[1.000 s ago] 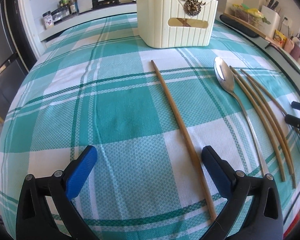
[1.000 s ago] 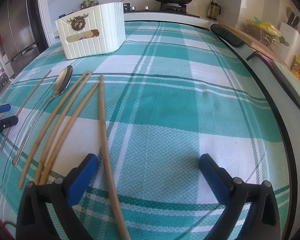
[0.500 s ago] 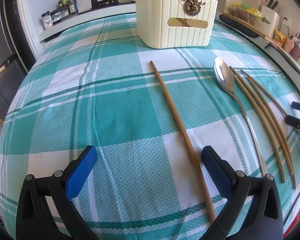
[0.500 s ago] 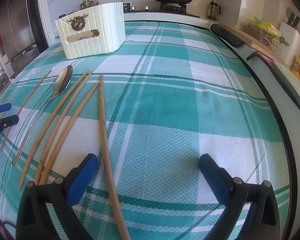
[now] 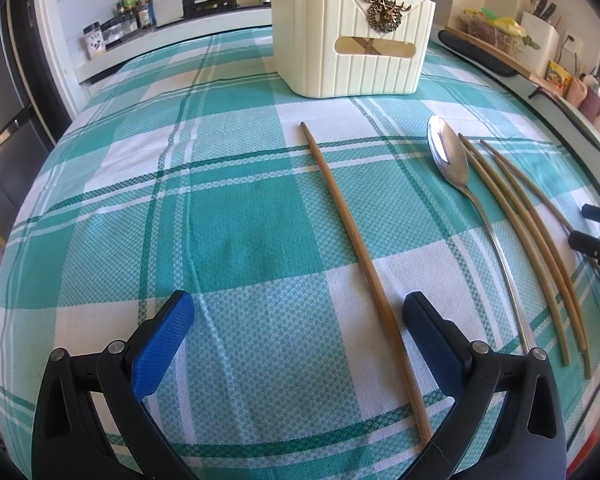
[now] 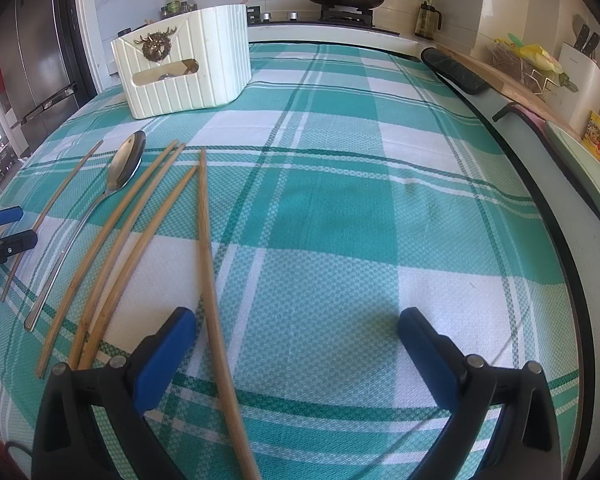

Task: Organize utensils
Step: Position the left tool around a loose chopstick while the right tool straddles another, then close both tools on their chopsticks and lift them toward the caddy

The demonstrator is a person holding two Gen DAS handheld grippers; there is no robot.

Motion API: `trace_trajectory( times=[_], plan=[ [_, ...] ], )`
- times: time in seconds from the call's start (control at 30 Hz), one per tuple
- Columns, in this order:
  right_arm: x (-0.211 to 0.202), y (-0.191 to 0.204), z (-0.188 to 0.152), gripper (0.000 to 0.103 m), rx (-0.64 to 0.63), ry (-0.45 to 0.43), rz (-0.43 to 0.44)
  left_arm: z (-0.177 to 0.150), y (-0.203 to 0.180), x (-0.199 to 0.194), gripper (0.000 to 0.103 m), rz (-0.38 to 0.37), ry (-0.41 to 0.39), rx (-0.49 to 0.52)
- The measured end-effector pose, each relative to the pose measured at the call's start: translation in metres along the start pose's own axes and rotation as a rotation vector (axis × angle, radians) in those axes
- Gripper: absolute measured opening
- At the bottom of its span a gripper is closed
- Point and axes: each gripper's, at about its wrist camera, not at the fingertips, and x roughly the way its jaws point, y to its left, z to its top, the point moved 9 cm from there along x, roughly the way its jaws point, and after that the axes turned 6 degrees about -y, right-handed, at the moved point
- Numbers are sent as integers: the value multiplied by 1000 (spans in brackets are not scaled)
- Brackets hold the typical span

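5 chopsticks, 1 spoon on tablecloth

Basket contents mostly hidden; nearest chopstick cut off by bottom edge

A table covered by a teal-and-white plaid cloth carries a cream ribbed holder at its far side. Nearer than the holder lie a steel spoon, bowl toward the holder, a lone chopstick well apart to its left, and four more chopsticks fanned just to its right.
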Motion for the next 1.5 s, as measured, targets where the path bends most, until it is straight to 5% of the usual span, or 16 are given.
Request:
trace_trajectory(
  times=[0.27, 0.47, 0.63, 0.73, 0.8, 0.93, 0.97, 1.0, 1.07, 1.23, 1.5],
  plan=[
    [0, -1, 0, 103, 0, 0, 0, -1, 0, 0, 103, -5, 13, 7],
    [3, 2, 3, 103, -5, 3, -5, 3, -3, 7, 103, -9, 109, 12],
    [19, 19, 18, 103, -97, 140, 58, 15, -8, 21, 103, -42, 163, 49],
    [30, 36, 32, 90, -187, 208, 94, 30, -9, 35, 103, -49, 196, 80],
    [38, 47, 46, 70, -243, 221, 120, 39, -8, 44, 102, -61, 215, 72],
    [59, 60, 75, 43, -243, 252, 149, 64, -9, 56, 71, -73, 213, 94],
    [64, 63, 82, 29, -237, 253, 159, 70, -10, 57, 50, -81, 212, 94],
    [69, 64, 89, 13, -233, 248, 143, 75, -11, 59, 15, -82, 206, 96],
    [77, 68, 98, 6, -210, 234, 135, 79, -15, 59, 3, -131, 216, 60],
    [55, 70, 113, 6, -150, 133, 148, 96, -14, 18, 3, -170, 76, 25],
    [-80, 60, 164, 6, -79, -191, 214, 139, -6, -109, 3, -283, -209, -19]
  ],
)
